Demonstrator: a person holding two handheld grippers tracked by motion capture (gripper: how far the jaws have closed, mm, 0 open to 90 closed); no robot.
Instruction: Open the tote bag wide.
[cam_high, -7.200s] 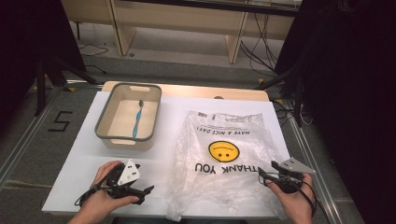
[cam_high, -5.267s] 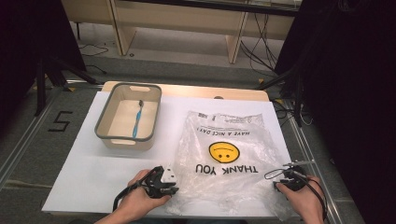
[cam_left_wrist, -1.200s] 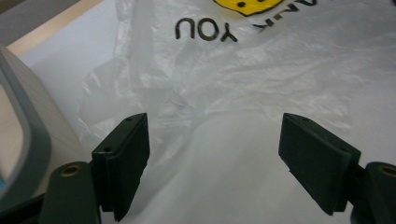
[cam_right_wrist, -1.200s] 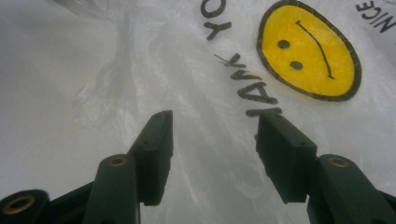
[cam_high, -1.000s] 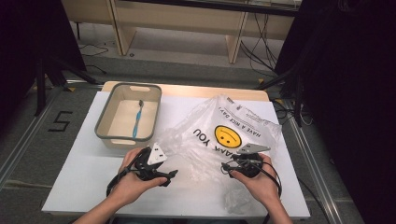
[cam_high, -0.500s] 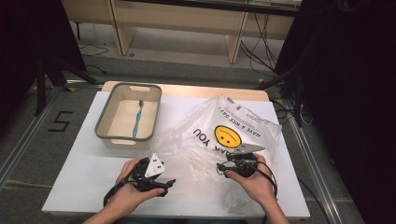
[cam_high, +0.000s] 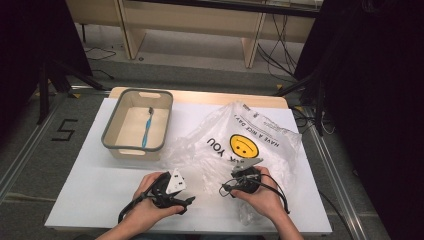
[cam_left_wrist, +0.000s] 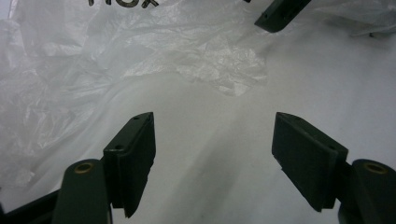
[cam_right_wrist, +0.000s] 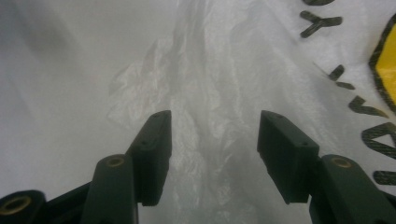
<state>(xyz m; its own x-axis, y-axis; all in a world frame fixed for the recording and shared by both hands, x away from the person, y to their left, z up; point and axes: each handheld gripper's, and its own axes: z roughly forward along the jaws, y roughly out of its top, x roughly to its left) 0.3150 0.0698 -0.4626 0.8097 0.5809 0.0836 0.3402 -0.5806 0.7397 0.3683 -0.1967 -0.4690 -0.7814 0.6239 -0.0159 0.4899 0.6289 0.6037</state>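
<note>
— What is the left hand-held gripper doing?
— Its jaws are standing wide apart over bare counter, gripping nothing, just beside the plastic bag. Over the last half second it has barely been moving.
— And the right hand-held gripper?
— Its jaws are also standing apart, over the bag's crumpled near edge. The bag is staying bunched toward the basin holding a toothbrush.

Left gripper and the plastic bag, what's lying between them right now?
Nothing: in the left gripper view, bare white table runs from the open left gripper to the plastic bag's crumpled edge.
</note>
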